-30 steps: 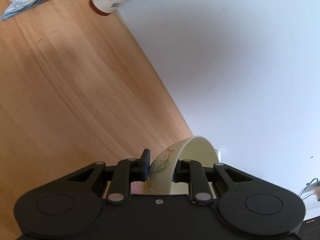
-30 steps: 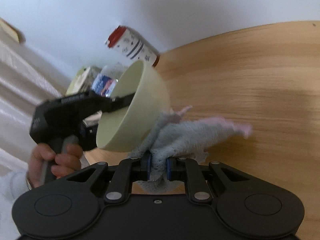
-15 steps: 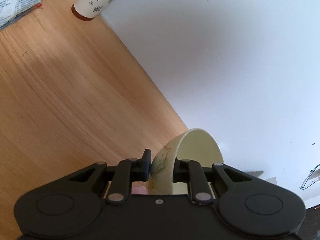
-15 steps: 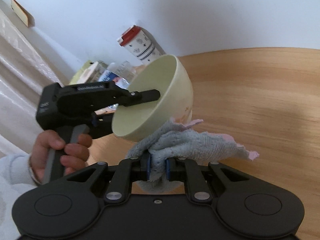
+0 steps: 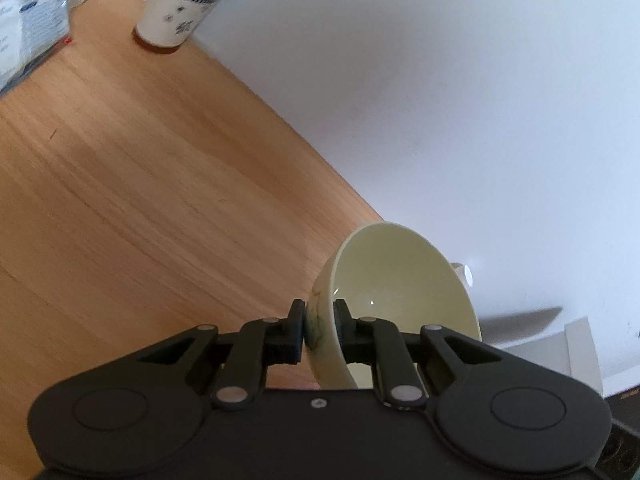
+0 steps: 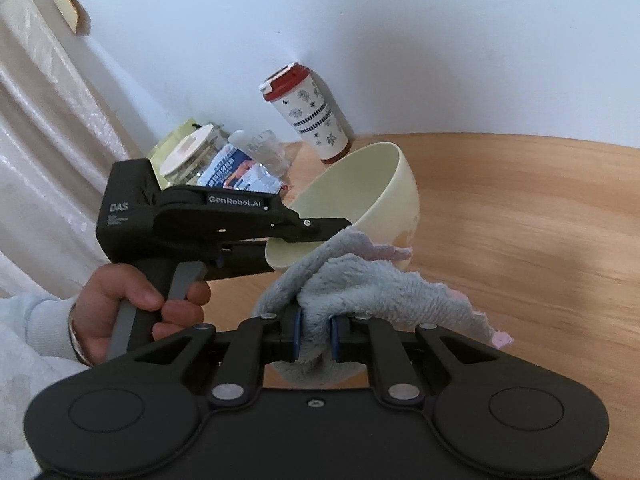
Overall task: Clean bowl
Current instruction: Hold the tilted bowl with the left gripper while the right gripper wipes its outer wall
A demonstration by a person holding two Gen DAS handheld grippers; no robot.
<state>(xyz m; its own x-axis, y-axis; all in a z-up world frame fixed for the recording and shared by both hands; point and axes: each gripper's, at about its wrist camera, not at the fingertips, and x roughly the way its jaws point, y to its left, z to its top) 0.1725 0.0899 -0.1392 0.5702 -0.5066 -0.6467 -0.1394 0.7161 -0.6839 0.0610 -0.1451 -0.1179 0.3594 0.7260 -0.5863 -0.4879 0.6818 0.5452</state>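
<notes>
Wiping step in hand, judged from the layout: bowl (image 6: pixel 352 204) held off the table (image 6: pixel 520 216), tilted, mouth turned up and toward the cloth; left gripper (image 5: pixel 320 322) clamped on the bowl's rim, one finger outside the wall, the other inside, jaws closing a touch tighter on it; right gripper (image 6: pixel 314 338) shut on a bunched grey cloth (image 6: pixel 372 284), a pink edge showing at the far side; cloth pressed against the bowl's outer wall just below the rim, beside the left gripper's upper finger; inside of the bowl looks pale and glossy in the left wrist view, with a faint brownish mark on the outer wall near the pinch point.

Beyond the bowl, against the wall: a patterned cup (image 6: pixel 308 116) with a red lid, plus a jar and packets, well apart from the work.

Next, probably: carry the cloth over the rim and into the hollow, sweeping round; calls for a firm hold on the rim, since pressure from the cloth could twist the bowl in so narrow a pinch.
</notes>
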